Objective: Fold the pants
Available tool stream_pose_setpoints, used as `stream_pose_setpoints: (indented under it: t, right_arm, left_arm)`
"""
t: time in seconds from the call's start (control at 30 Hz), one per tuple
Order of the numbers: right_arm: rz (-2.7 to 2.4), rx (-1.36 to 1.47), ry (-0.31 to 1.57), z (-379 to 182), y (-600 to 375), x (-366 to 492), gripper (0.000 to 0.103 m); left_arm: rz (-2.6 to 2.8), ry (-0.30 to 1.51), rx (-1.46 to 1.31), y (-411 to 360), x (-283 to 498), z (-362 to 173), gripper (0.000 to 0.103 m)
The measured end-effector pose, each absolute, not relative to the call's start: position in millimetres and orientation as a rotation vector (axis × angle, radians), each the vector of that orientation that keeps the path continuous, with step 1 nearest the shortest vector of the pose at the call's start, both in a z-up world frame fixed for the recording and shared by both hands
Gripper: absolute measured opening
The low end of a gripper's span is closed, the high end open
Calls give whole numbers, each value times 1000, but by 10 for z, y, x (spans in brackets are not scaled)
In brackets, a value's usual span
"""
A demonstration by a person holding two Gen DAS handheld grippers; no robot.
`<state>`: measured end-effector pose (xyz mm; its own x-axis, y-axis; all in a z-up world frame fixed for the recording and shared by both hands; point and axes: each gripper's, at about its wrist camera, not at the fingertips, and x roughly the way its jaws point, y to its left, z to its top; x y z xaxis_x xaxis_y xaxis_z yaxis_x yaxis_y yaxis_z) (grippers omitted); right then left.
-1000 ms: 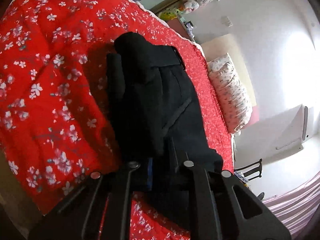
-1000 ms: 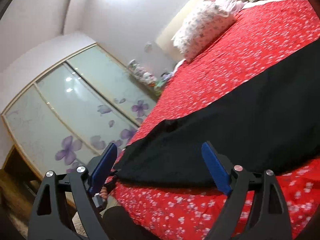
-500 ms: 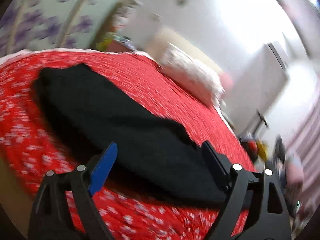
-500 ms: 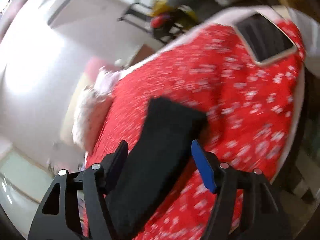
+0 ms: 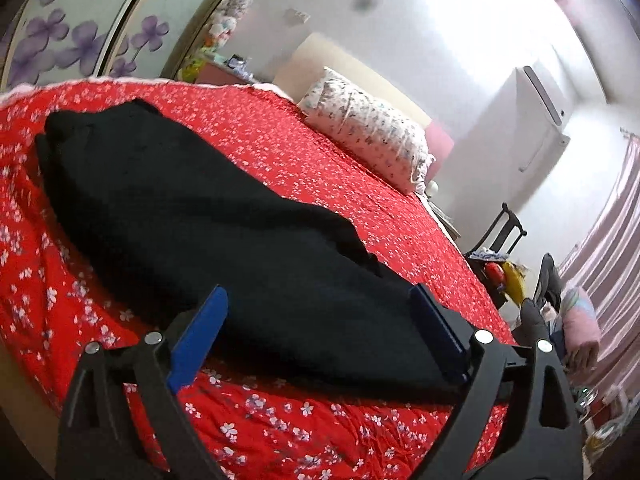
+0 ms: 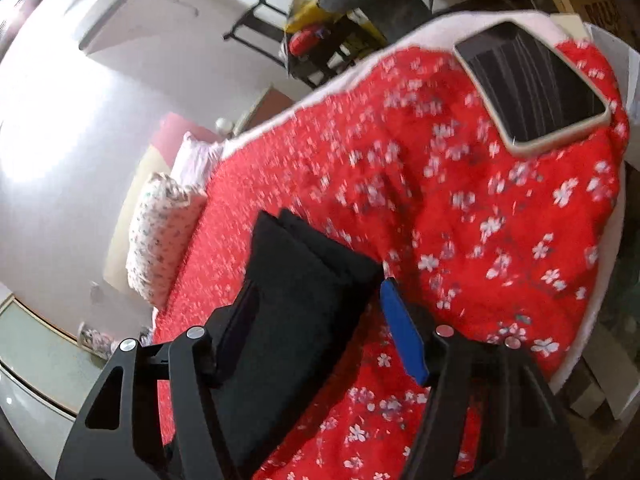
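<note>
The left gripper (image 5: 318, 322) is standing wide open over the near edge of the black pants (image 5: 208, 216), holding nothing; its blue pads are spread on either side of the cloth. The right gripper (image 6: 320, 304) is also open and empty, its jaws straddling the narrow leg end of the pants (image 6: 304, 280), though blur makes it hard to say whether a pad is touching the fabric.

The pants are lying in a long band across the red floral bedspread (image 5: 360, 200), legs apparently stacked one on the other, waist toward the far left. A phone (image 6: 532, 84) is resting near the bedspread's right corner, and a floral pillow (image 5: 368, 136) is lying at the far side.

To do the next fold well, each gripper should be pinching both layers together at the hem, lifting evenly and carrying the end toward the waist without dragging the lower layer askew.

No containers are showing on the bed.
</note>
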<state>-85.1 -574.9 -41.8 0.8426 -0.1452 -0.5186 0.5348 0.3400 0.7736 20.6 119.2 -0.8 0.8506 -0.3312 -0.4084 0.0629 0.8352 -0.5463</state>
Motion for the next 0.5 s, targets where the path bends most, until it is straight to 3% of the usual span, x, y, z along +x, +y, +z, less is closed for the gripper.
stream_pose_setpoints:
  t: [0.33,0.4,0.47,0.5]
  right_arm:
    - [-499,1118,456,-418,-5807,-621,62]
    - [-511,1111,459,-401,-5819,-604,43]
    - [-500,1061,450,-359,-5782,-610,30]
    - [-494,1028,444,-338,-5755,-626,28]
  left_arm:
    - [-220,533,-546,1180,251,-27,93]
    - [-221,535,-550,1177,248,-32,93]
    - [-221,536,-556,1172,244,-31,93]
    - [-221,536,-560,1179,247,-35,93]
